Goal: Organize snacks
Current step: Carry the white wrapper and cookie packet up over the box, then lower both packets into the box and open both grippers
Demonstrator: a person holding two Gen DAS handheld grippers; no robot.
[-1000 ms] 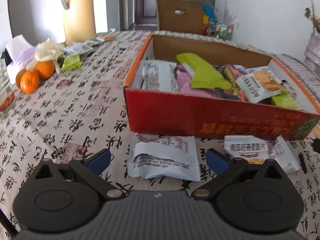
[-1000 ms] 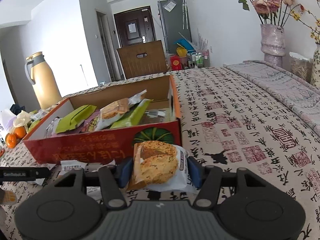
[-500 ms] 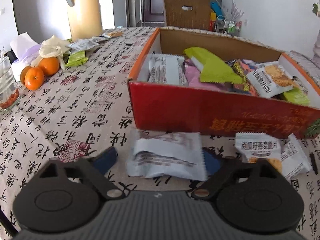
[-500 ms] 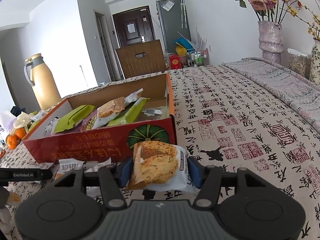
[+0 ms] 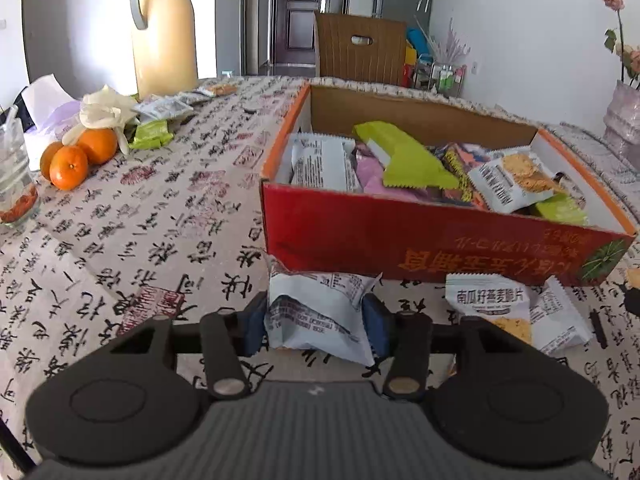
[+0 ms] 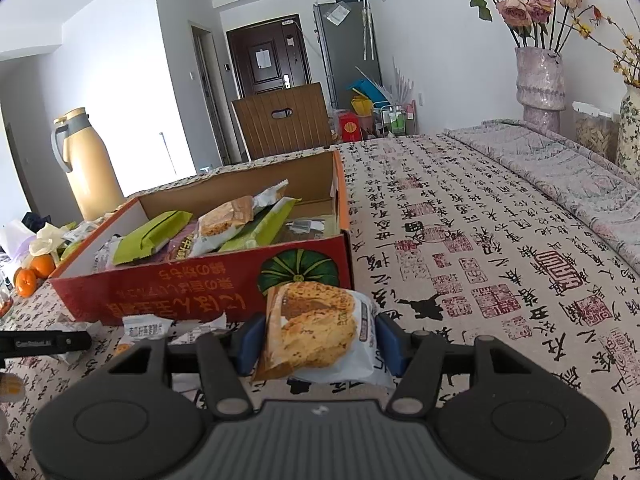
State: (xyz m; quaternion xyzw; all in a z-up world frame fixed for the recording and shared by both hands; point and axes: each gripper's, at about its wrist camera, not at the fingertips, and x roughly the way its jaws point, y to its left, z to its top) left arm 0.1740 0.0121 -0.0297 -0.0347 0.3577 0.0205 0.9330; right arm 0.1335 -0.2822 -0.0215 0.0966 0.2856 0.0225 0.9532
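With our left gripper just closed on the grey-white packet at lower centre and our right gripper pinching the biscuit packet below the red box, we risk either slick, crumpling wrapper slipping when lifted.

a table under a calligraphy-print cloth bears a red box at centre, oranges at ten o'clock, and packets before the box.
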